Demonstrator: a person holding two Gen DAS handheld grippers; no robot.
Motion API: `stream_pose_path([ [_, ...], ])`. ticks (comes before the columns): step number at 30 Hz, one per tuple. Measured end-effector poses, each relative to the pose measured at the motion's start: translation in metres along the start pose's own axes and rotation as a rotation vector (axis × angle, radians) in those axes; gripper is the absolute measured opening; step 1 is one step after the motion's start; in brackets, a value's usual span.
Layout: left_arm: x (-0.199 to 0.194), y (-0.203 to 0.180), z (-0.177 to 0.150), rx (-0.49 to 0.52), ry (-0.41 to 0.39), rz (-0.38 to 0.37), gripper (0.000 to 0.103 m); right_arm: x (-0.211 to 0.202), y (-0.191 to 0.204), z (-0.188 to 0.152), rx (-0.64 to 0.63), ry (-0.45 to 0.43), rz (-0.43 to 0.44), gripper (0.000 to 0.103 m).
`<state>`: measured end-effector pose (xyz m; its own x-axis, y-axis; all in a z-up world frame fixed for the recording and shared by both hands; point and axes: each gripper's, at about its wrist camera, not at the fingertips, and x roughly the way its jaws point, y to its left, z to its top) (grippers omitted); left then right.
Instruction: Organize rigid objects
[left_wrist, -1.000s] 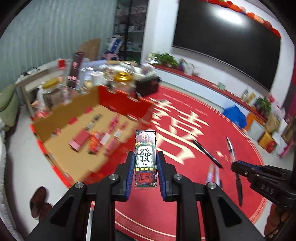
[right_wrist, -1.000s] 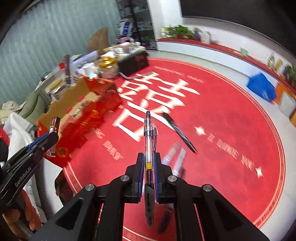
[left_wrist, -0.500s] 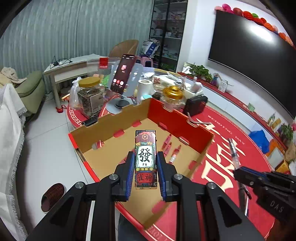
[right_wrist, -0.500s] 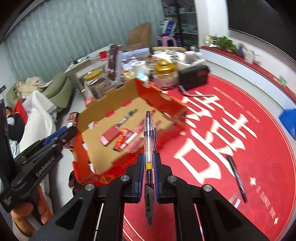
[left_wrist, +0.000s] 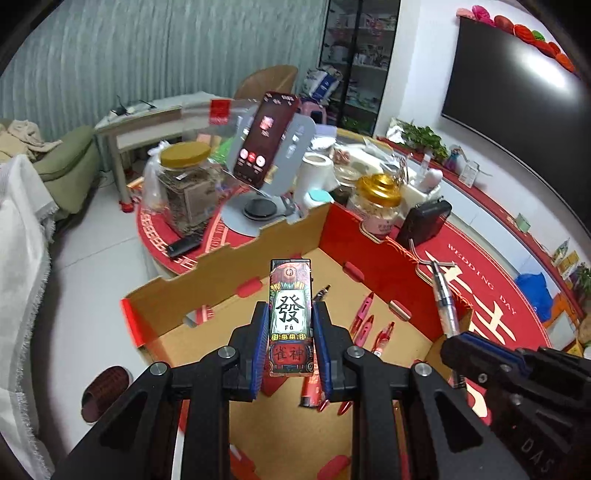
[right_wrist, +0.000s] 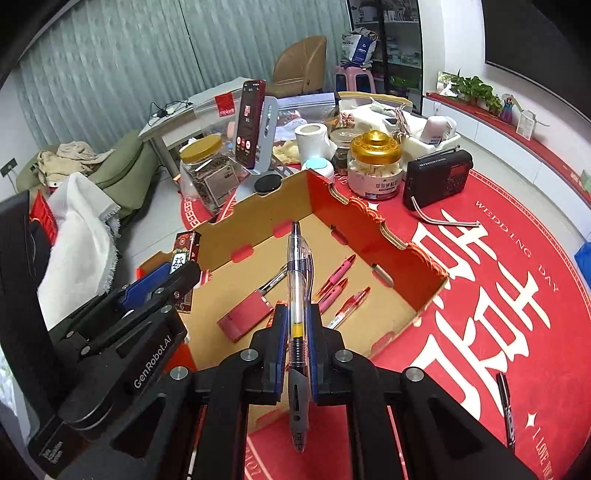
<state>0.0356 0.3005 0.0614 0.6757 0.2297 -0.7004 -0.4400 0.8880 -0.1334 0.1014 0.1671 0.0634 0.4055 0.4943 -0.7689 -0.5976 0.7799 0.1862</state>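
Left gripper (left_wrist: 290, 332) pinching stiff light lighter (left_wrist: 290, 314) midway; right gripper (right_wrist: 297, 325) clamped on slim slippery pen (right_wrist: 298, 288) mid-barrel, over box (right_wrist: 373, 225).

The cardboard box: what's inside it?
Inside the box lie pink and red pens and a flat red packet. The tools and what they hold hide part of its floor.

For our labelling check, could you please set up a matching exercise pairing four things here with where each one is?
Things:
1. clear pen
2. lighter
3. pink pens
4. black pen

Places:
A. lying in the box
B. on the red mat, outside the box
C. in the right claw
D. in the left claw

Pairs: 1-C, 2-D, 3-A, 4-B
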Motion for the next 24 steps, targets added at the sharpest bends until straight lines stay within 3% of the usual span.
stream_pose_path([
  [24, 0.05, -0.003, -0.004, 0.013, 0.129, 0.013, 0.025, 0.035, -0.004, 0.001, 0.018, 0.06, -0.023, 0.011],
])
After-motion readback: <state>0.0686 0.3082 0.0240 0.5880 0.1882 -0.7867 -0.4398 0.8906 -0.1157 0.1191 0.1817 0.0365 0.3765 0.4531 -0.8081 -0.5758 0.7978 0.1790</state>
